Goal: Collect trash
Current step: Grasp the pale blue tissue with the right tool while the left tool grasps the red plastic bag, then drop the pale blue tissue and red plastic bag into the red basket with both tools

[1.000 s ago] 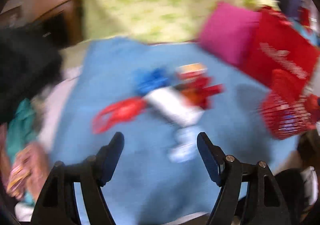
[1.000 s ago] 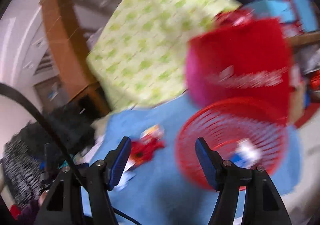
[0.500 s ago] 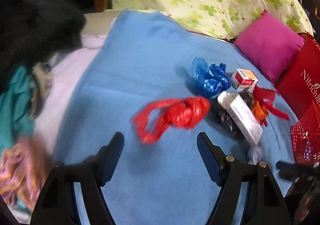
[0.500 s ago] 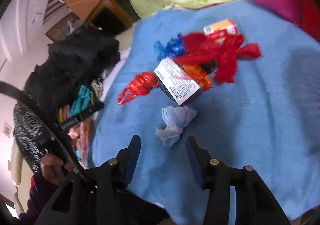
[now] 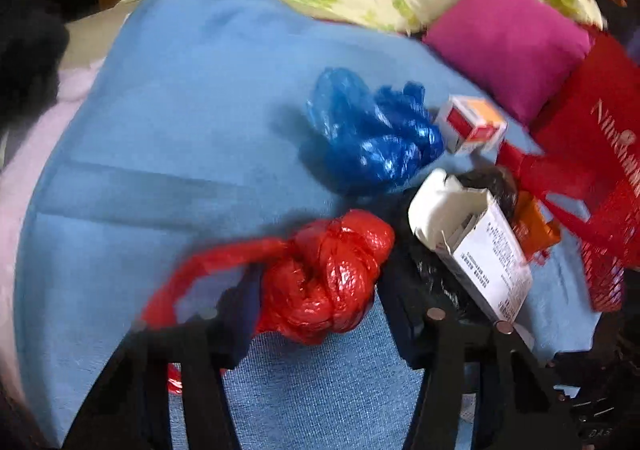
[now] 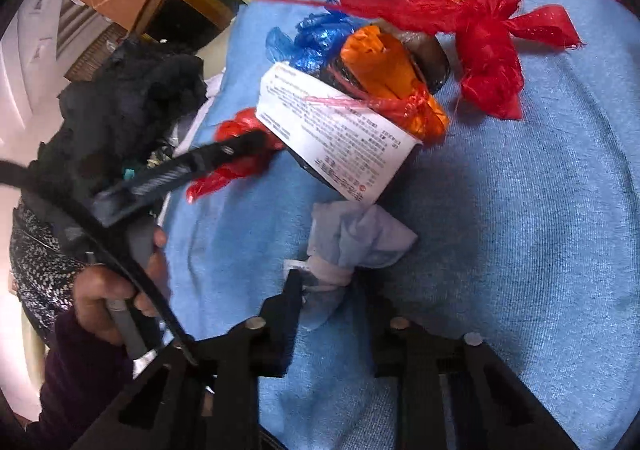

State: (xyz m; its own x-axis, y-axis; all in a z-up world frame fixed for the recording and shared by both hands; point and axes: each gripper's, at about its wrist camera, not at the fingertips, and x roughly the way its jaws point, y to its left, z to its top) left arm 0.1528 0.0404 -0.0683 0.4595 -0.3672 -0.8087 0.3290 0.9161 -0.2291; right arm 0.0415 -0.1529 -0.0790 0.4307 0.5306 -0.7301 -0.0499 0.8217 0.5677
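A knotted red plastic bag [image 5: 324,278] lies on the blue blanket [image 5: 180,129], right between the fingers of my left gripper [image 5: 316,290]. Its jaws are closing and the pads touch the bag on both sides. My right gripper [image 6: 330,290] is shut on a crumpled pale blue tissue [image 6: 352,246] near the blanket's front. Just beyond lie a white carton [image 6: 340,129], an orange wrapper [image 6: 392,77], a blue plastic bag [image 5: 372,133] and a small red and orange box [image 5: 472,125]. The left gripper's finger [image 6: 236,145] shows at the red bag [image 6: 240,165].
A red mesh basket [image 5: 608,274] stands at the right edge, behind it a red bag [image 5: 600,117] and a magenta pillow [image 5: 512,45]. Frayed red ribbon [image 6: 480,49] lies by the pile. Dark clothes [image 6: 120,109] are heaped left of the blanket. A hand [image 6: 108,294] holds the left gripper's handle.
Both grippers came down to the trash pile. The right jaws closed onto the pale tissue. The left jaws narrowed around the red bag, which now sits between them.
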